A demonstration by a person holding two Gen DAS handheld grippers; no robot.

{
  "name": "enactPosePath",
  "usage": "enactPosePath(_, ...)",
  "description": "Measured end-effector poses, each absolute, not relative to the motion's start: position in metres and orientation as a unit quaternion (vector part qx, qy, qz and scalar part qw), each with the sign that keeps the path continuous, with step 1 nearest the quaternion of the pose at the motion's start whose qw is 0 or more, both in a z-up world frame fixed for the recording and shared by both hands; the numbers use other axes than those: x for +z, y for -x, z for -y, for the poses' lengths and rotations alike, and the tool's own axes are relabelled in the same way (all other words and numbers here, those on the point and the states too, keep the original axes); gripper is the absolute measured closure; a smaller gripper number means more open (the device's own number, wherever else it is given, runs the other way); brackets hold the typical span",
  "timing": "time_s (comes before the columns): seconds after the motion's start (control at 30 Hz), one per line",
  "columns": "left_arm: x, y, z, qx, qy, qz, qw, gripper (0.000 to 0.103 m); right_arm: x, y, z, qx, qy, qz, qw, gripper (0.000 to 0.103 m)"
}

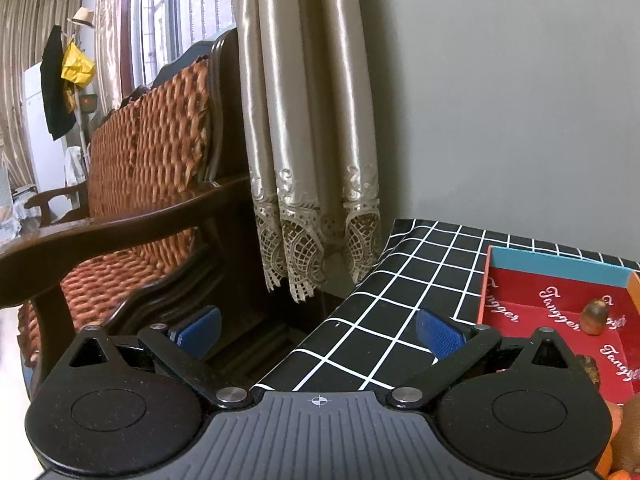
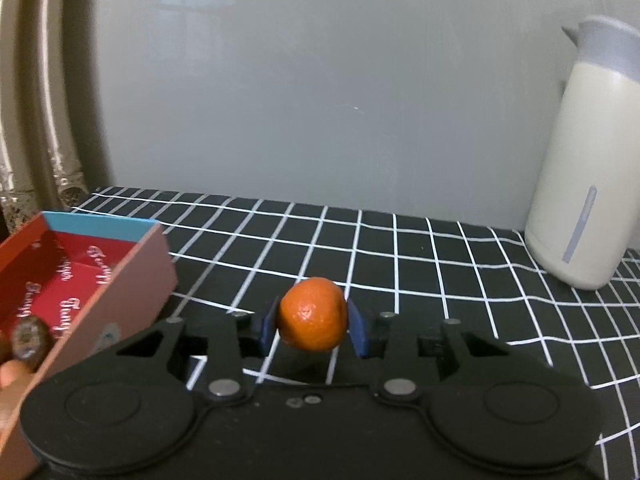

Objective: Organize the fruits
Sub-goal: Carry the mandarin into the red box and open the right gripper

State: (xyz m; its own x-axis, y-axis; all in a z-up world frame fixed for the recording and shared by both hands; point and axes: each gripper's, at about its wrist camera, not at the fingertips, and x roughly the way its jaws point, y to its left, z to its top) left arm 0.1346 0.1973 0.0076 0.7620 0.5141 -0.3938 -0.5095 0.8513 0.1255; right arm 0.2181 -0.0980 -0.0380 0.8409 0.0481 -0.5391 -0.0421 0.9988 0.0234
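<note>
**A:** Entry, fruit position. Your right gripper (image 2: 313, 326) has its two blue pads clamped on an orange (image 2: 313, 314), one pad on each side. The orange sits clear of the checked tablecloth (image 2: 400, 248), with a shadow on the cloth under it.

**B:** Where does that put it against the box?

**A:** The red box (image 2: 132, 280) is to the left of the orange, near but apart. Its far wall is blue on the inside and the lining carries white script. In the right wrist view one brown fruit (image 2: 30, 340) lies inside, low at the left edge; it is blurred, so I cannot tell what kind.

**B:** And your other hand?

**A:** Your left gripper (image 1: 318, 334) has its pads spread wide, nothing between them. It hangs over the table's left edge, half over the cloth and half over the gap beside a wooden chair (image 1: 132, 216) with a woven orange cushion. From there the box shows at the right with a small brown fruit (image 1: 595, 316) standing on its red floor.

**B:** Surroundings?

**A:** A cream jug (image 2: 588, 160) with a grey lid stands on the cloth at the far right by the wall. A curtain (image 1: 308, 120) hangs behind the chair.
</note>
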Motion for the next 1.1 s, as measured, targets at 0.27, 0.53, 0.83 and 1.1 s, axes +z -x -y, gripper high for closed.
enactPosePath(0.27,0.018,-0.121,-0.192,0.262,-0.005,-0.202,0.944,0.000,-0.011,-0.180,0.080,0.065,-0.006,-0.249,0.966,0.069)
enactPosePath(0.53,0.017,-0.112,-0.200,0.263,-0.002,-0.207,0.943,0.000,0.006,-0.163,0.037,0.125,0.001,-0.221,0.967,0.069)
enactPosePath(0.83,0.015,-0.111,-0.209,0.268,-0.004,-0.207,0.941,0.000,0.002,-0.170,0.011,0.147,0.017,-0.229,0.962,0.066)
enactPosePath(1.1,0.017,-0.110,-0.207,0.258,0.000,-0.203,0.944,0.000,0.011,-0.160,0.027,0.122,0.023,-0.215,0.969,0.062)
